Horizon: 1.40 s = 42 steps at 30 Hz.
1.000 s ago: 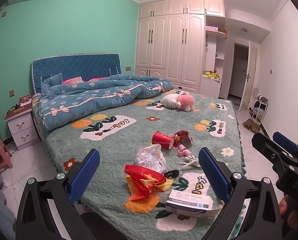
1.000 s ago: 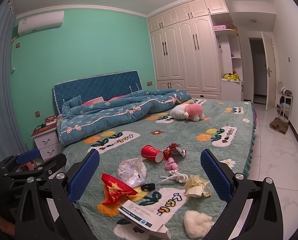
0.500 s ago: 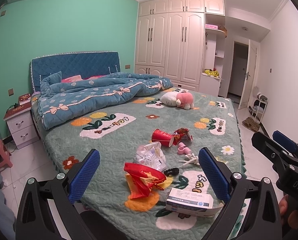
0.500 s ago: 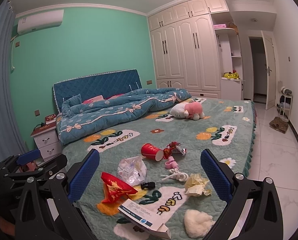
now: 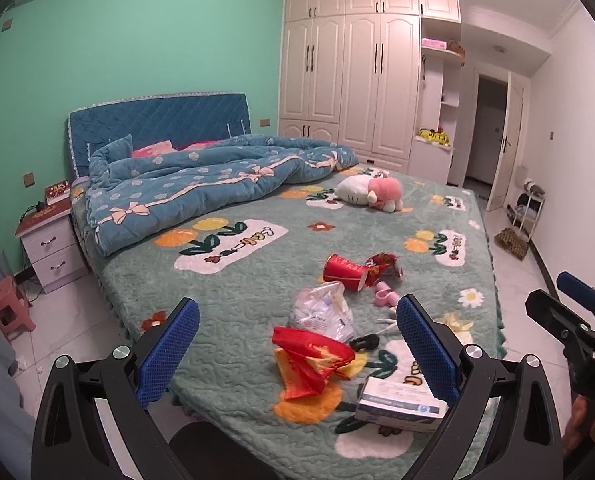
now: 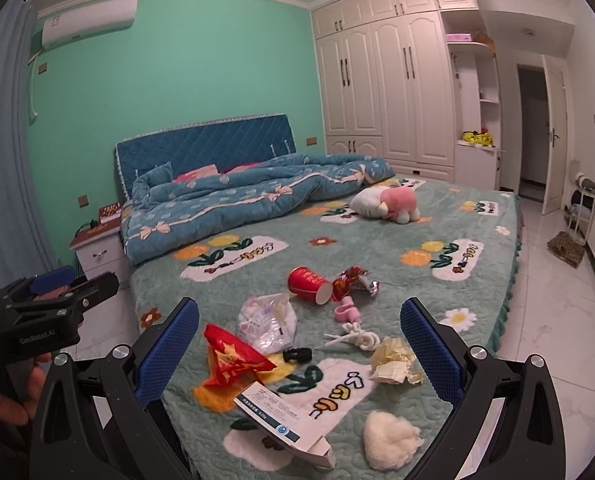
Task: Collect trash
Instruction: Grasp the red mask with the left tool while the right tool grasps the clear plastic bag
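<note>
Trash lies on the near corner of the green bedspread (image 5: pixel 257 272): a red paper cup (image 5: pixel 343 271) on its side, a shiny red wrapper (image 5: pixel 383 262), a clear plastic bag (image 5: pixel 323 314), a red and yellow foil bag (image 5: pixel 307 362), a white medicine box (image 5: pixel 401 400). The right wrist view also shows the cup (image 6: pixel 309 283), crumpled yellow paper (image 6: pixel 395 362) and a white cotton wad (image 6: pixel 391 434). My left gripper (image 5: pixel 297 352) is open and empty above the foil bag. My right gripper (image 6: pixel 297 354) is open and empty over the same pile.
A blue quilt (image 5: pixel 201 184) and a pink and white plush toy (image 5: pixel 371 194) lie farther up the bed. A white nightstand (image 5: pixel 51 248) and a red stool (image 5: pixel 9 308) stand at the left. White wardrobes (image 5: pixel 353 72) and a doorway (image 5: pixel 487 132) are behind.
Both grippers have drifted slightly; the trash sits a little higher in both views. Both stay open and nothing was picked up.
</note>
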Each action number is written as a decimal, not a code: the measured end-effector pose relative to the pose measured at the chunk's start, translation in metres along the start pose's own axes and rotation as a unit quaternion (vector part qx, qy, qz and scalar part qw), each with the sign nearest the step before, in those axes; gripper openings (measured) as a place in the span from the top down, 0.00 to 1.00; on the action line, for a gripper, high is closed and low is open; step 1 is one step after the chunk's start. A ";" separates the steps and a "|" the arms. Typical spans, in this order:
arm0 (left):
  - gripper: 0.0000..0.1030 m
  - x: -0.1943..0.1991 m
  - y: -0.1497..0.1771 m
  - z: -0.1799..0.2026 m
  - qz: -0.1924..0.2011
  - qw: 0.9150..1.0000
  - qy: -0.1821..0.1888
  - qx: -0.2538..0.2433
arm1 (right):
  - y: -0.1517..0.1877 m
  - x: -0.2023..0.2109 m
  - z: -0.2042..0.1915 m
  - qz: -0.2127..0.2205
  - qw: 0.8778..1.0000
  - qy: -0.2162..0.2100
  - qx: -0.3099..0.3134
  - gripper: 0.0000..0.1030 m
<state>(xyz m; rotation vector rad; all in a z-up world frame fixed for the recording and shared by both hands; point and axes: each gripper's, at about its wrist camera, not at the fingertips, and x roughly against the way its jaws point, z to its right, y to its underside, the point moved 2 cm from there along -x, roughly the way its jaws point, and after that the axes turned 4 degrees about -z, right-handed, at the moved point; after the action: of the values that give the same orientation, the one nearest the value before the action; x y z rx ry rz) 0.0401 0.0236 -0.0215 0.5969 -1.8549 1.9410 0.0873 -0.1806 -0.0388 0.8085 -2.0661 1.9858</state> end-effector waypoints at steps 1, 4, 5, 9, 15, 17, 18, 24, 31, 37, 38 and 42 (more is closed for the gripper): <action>0.06 -0.003 0.000 -0.002 -0.006 1.000 -0.001 0.001 | 0.000 -0.003 -0.001 -0.007 1.000 -0.004 0.003 0.04; 0.06 -0.015 0.000 -0.006 -0.035 0.999 0.005 0.005 | 0.002 -0.015 -0.002 -0.031 0.999 -0.024 0.000 0.04; 0.06 -0.019 0.001 -0.006 -0.045 0.999 0.004 0.008 | 0.003 -0.019 -0.002 -0.038 0.999 -0.031 -0.003 0.04; 0.06 -0.041 0.008 -0.007 -0.094 0.995 0.019 0.024 | 0.004 -0.028 -0.005 -0.049 0.998 -0.045 -0.005 0.04; 0.06 -0.060 0.013 -0.005 -0.132 0.990 0.035 0.029 | 0.003 -0.042 -0.010 -0.065 0.997 -0.048 0.015 0.04; 0.06 -0.067 0.015 -0.002 -0.143 0.989 0.040 0.028 | 0.003 -0.050 -0.010 -0.077 0.995 -0.053 0.017 0.04; 0.05 -0.072 0.015 -0.001 -0.152 0.987 0.042 0.027 | 0.004 -0.053 -0.009 -0.082 0.995 -0.055 0.016 0.04; 0.06 -0.105 0.022 0.003 -0.207 0.977 0.042 0.031 | 0.006 -0.074 -0.001 -0.107 0.992 -0.072 -0.003 0.04; 0.06 -0.140 0.032 0.002 -0.252 0.965 0.045 0.053 | 0.005 -0.104 -0.004 -0.135 0.987 -0.084 0.023 0.04; 0.05 -0.172 0.041 0.000 -0.295 0.952 0.044 0.066 | 0.005 -0.127 -0.004 -0.151 0.984 -0.083 0.036 0.04; 0.05 -0.177 0.043 -0.001 -0.303 0.949 0.045 0.070 | 0.005 -0.132 -0.002 -0.156 0.983 -0.086 0.032 0.04; 0.06 -0.194 0.051 -0.005 -0.327 0.941 0.043 0.082 | 0.008 -0.147 -0.004 -0.170 0.980 -0.093 0.039 0.04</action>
<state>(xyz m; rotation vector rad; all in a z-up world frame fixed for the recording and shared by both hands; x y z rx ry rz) 0.1733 0.0283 -0.1707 1.0077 -1.2222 1.6315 0.2060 -0.1381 -0.1147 1.3084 -1.7955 1.8700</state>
